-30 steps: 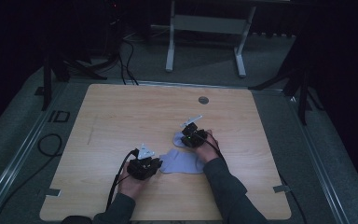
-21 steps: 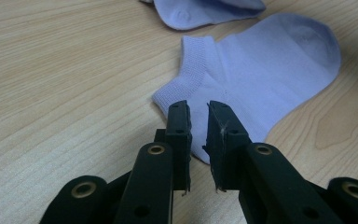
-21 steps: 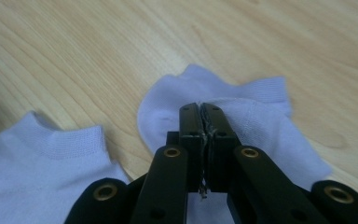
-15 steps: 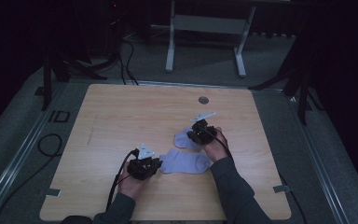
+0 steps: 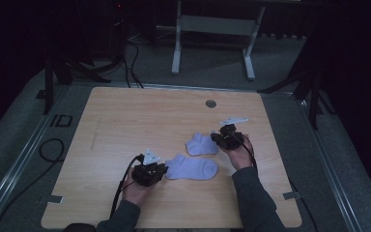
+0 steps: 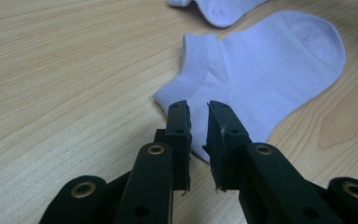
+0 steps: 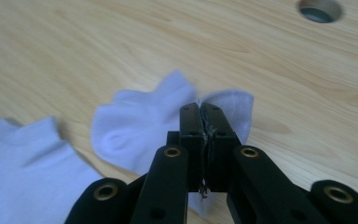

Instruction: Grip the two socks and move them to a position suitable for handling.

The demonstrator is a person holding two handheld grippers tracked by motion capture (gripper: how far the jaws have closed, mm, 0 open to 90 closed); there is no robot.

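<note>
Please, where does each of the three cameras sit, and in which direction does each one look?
High view: above the person's side, looking forward and down on the table; forearms, hands and both grippers show.
Left gripper view: rides the left gripper, looking along its slightly parted jaws at the near sock.
Right gripper view: rides the right gripper, jaws shut, over the far sock.
Shared: both socks lie in all three views.

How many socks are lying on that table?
2. One sock lies flat right in front of the left gripper. The other sock lies a little farther up the table, beside the right gripper. Nothing seems to hide a third.
</note>
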